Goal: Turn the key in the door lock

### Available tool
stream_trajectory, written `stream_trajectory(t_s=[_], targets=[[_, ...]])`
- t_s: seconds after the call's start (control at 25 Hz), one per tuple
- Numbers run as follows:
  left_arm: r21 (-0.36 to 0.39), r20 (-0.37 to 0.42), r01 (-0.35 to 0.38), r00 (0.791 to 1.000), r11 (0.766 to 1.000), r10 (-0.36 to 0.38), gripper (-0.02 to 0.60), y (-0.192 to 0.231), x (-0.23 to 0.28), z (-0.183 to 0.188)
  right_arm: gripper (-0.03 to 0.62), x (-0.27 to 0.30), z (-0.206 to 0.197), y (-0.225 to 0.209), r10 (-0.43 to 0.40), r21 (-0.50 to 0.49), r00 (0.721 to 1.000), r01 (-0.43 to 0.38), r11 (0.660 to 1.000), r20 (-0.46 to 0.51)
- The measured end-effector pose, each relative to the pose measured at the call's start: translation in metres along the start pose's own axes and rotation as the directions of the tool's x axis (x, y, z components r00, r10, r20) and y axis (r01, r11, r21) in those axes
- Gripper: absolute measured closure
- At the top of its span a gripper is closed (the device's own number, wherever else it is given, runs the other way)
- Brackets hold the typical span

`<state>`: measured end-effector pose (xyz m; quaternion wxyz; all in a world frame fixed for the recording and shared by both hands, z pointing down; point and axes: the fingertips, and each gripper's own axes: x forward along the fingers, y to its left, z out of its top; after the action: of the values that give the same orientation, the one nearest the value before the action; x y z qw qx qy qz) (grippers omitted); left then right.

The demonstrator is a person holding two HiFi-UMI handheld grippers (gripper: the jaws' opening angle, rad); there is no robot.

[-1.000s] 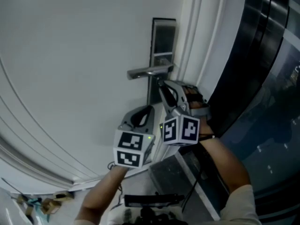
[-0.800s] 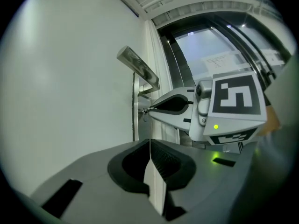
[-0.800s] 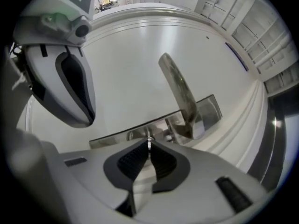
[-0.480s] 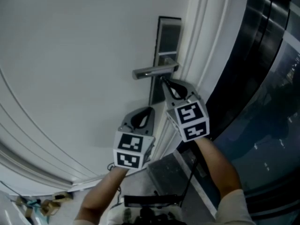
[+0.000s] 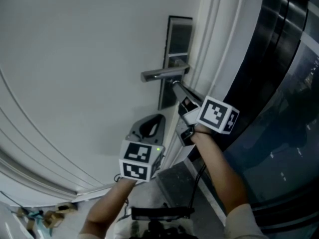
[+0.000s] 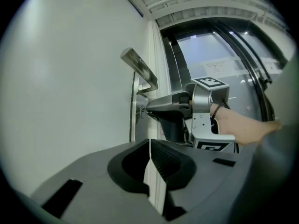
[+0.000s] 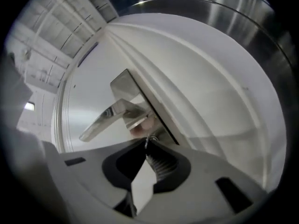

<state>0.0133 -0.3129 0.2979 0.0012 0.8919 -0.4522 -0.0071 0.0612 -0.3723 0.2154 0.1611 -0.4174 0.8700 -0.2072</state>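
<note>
On the white door a silver lever handle (image 5: pixel 164 74) juts out from a tall metal lock plate (image 5: pixel 178 39). My right gripper (image 5: pixel 174 85) points at the plate just under the handle, rolled over so its marker cube faces right. In the right gripper view its tips (image 7: pixel 146 144) meet on the small key (image 7: pixel 148 139) in the lock; the jaws are starting to open. The left gripper view shows the same contact, with the key (image 6: pixel 141 110) at the right gripper's tips. My left gripper (image 5: pixel 159 115) hangs lower, away from the lock, shut with nothing in it.
The white door frame (image 5: pixel 214 44) runs along the right of the lock plate. Beyond it stands a dark glass panel (image 5: pixel 284 83). Some clutter (image 5: pixel 40 215) lies on the floor at the lower left.
My right gripper has rolled about a quarter turn at the lock, swinging its marker cube up and to the right; its tips stayed under the handle. The left gripper kept still.
</note>
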Motion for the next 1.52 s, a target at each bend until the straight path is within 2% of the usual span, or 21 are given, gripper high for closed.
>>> stream_trajectory(t_s=[0.16, 0.28, 0.4, 0.52, 0.56, 0.6, 0.64, 0.68, 0.76, 0.84, 0.96, 1.08, 1.12, 1.16, 1.24, 1.32, 1.4, 1.44, 1.52], targets=[[-0.007, -0.003, -0.007, 1.000, 1.000, 0.007, 0.563, 0.001, -0.001, -0.003, 0.554, -0.001, -0.001, -0.004, 0.024, 0.178, 0.999, -0.030, 0.984, 0.038], [-0.010, -0.004, -0.014, 1.000, 1.000, 0.014, 0.563, 0.003, -0.003, -0.004, 0.553, -0.002, -0.002, -0.006, 0.036, 0.310, 0.997, -0.055, 0.949, 0.067], [-0.012, -0.002, -0.015, 1.000, 1.000, 0.014, 0.563, 0.004, -0.002, -0.005, 0.546, -0.002, -0.002, -0.009, 0.068, 0.452, 0.993, -0.104, 0.886, 0.095], [-0.016, -0.002, -0.011, 1.000, 1.000, 0.011, 0.563, 0.002, -0.001, -0.006, 0.532, -0.001, -0.003, -0.011, 0.105, 0.578, 0.987, -0.158, 0.800, 0.124], [-0.017, -0.002, -0.010, 1.000, 1.000, 0.010, 0.563, 0.002, -0.001, -0.005, 0.527, -0.001, -0.003, -0.011, 0.117, 0.602, 0.984, -0.175, 0.779, 0.134], [-0.017, -0.002, -0.008, 1.000, 1.000, 0.008, 0.563, 0.001, -0.001, -0.005, 0.524, -0.001, -0.003, -0.010, 0.127, 0.604, 0.982, -0.185, 0.775, 0.138], [-0.015, -0.002, -0.006, 1.000, 1.000, 0.006, 0.563, 0.000, -0.001, -0.005, 0.523, -0.001, -0.003, -0.010, 0.131, 0.581, 0.982, -0.185, 0.793, 0.134], [-0.013, -0.001, -0.005, 1.000, 1.000, 0.005, 0.563, -0.001, -0.001, -0.005, 0.523, -0.001, -0.002, -0.009, 0.128, 0.536, 0.985, -0.172, 0.827, 0.120], [-0.009, 0.000, -0.007, 1.000, 1.000, 0.007, 0.563, 0.000, 0.000, -0.004, 0.528, -0.002, -0.002, -0.008, 0.099, 0.410, 0.992, -0.122, 0.904, 0.078], [-0.008, 0.002, -0.010, 1.000, 1.000, 0.010, 0.563, 0.002, 0.000, -0.003, 0.520, -0.002, -0.001, -0.007, 0.055, 0.270, 0.998, -0.063, 0.961, 0.038], [-0.008, -0.001, -0.014, 1.000, 1.000, 0.014, 0.563, 0.004, 0.001, -0.004, 0.468, -0.006, 0.000, -0.005, 0.012, 0.088, 1.000, -0.013, 0.996, 0.002], [-0.008, -0.006, -0.013, 1.000, 1.000, 0.013, 0.563, 0.005, 0.001, -0.006, 0.468, -0.011, 0.004, 0.001, -0.014, -0.135, 1.000, 0.013, 0.991, -0.010], [-0.008, -0.007, -0.011, 1.000, 1.000, 0.011, 0.563, 0.005, 0.001, -0.007, 0.467, -0.013, 0.004, 0.004, -0.026, -0.240, 0.999, 0.020, 0.971, -0.020], [-0.008, -0.009, -0.009, 1.000, 1.000, 0.009, 0.563, 0.005, 0.002, -0.007, 0.451, -0.014, 0.002, 0.006, -0.043, -0.350, 0.999, 0.029, 0.936, -0.032], [-0.011, -0.011, -0.008, 1.000, 1.000, 0.008, 0.563, 0.006, 0.003, -0.008, 0.439, -0.015, -0.001, 0.009, -0.090, -0.551, 0.995, 0.047, 0.833, -0.051], [-0.012, -0.012, -0.006, 1.000, 1.000, 0.006, 0.563, 0.006, 0.003, -0.009, 0.439, -0.016, -0.004, 0.011, -0.134, -0.703, 0.990, 0.059, 0.709, -0.051], [-0.010, -0.012, -0.002, 1.000, 1.000, 0.002, 0.563, 0.004, 0.004, -0.009, 0.439, -0.016, -0.007, 0.016, -0.166, -0.823, 0.985, 0.060, 0.565, -0.043], [-0.009, -0.012, -0.001, 1.000, 1.000, 0.000, 0.563, 0.004, 0.004, -0.009, 0.439, -0.015, -0.009, 0.019, -0.182, -0.875, 0.983, 0.054, 0.481, -0.039], [-0.012, -0.013, -0.002, 1.000, 1.000, 0.002, 0.563, 0.005, 0.004, -0.010, 0.439, -0.013, -0.015, 0.023, -0.214, -0.958, 0.976, 0.036, 0.286, -0.028]])
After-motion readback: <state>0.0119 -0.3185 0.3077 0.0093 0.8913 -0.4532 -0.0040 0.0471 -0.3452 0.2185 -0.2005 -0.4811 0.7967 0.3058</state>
